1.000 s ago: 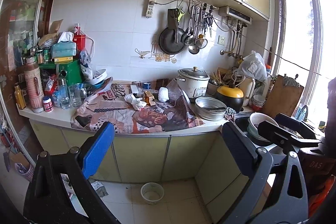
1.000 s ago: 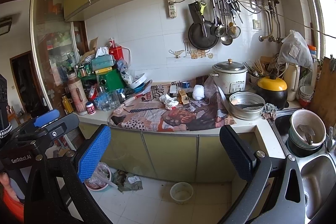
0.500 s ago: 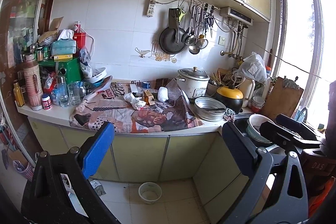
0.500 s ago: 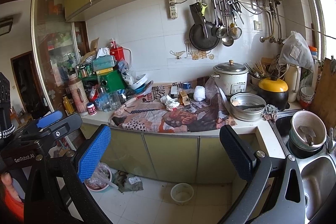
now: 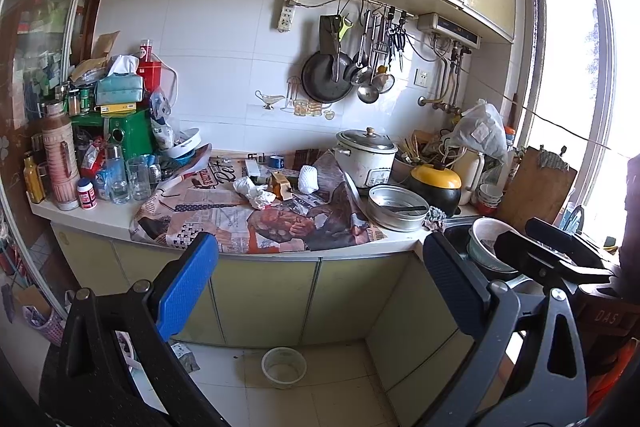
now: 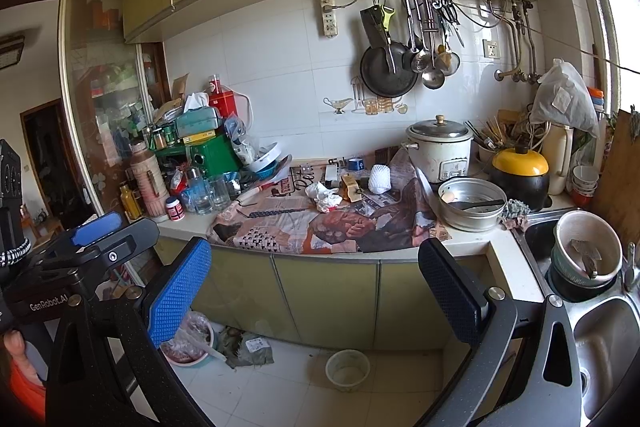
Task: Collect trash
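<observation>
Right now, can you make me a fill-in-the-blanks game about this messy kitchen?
1. The crumpled tissue lies on the ____ spread over the counter.
2. The lid of the black pot is ____.
3. The frying pan hangs on the ____.
4. Both grippers, left and right, are ____ and hold nothing.

Missing words: newspaper; yellow; wall; open

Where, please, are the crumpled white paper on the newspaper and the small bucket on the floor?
crumpled white paper [image 6: 323, 195], right wrist view, middle of the wad.
small bucket [image 6: 347, 370], right wrist view, its near wall.
</observation>
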Demonstrator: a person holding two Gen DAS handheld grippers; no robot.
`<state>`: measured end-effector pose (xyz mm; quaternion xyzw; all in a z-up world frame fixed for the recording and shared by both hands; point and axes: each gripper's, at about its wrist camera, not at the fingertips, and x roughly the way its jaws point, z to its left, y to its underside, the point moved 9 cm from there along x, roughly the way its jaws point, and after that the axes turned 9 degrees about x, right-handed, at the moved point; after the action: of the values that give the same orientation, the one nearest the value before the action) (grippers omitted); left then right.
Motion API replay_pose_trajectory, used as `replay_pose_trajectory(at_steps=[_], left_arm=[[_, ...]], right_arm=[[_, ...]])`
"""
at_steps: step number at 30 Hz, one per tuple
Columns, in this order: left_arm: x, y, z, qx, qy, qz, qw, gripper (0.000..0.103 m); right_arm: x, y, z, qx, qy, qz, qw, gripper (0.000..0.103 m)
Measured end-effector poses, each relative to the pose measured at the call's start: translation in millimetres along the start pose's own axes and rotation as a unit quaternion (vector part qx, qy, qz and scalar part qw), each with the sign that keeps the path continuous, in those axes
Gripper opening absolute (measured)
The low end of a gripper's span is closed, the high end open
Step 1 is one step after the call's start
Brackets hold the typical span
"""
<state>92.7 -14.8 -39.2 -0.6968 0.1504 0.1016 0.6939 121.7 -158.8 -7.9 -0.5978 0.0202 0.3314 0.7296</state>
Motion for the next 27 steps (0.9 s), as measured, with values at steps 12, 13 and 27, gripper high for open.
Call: replay_pose_trajectory(at_steps=[12, 13, 27], left_arm=[[0.5, -0.8, 1.5, -0.001, 0.0, 0.001, 1.0, 0.103], [1.0, -0.8, 0.7, -0.001, 0.0, 0.001, 1.0, 0.103], [20.3, -7.6, -5.3, -0.005, -0.016, 0.009, 0.9998, 0.103]], right_arm=[[0.5, -2.1, -2.2, 0.004, -0.001, 0.0, 1.0, 0.103], [0.6, -1.8, -2.0, 0.003, -0.001, 0.0, 1.0, 0.103], [10.2, -6.7, -19.3, 0.006, -0.008, 0.007, 1.0, 0.103]])
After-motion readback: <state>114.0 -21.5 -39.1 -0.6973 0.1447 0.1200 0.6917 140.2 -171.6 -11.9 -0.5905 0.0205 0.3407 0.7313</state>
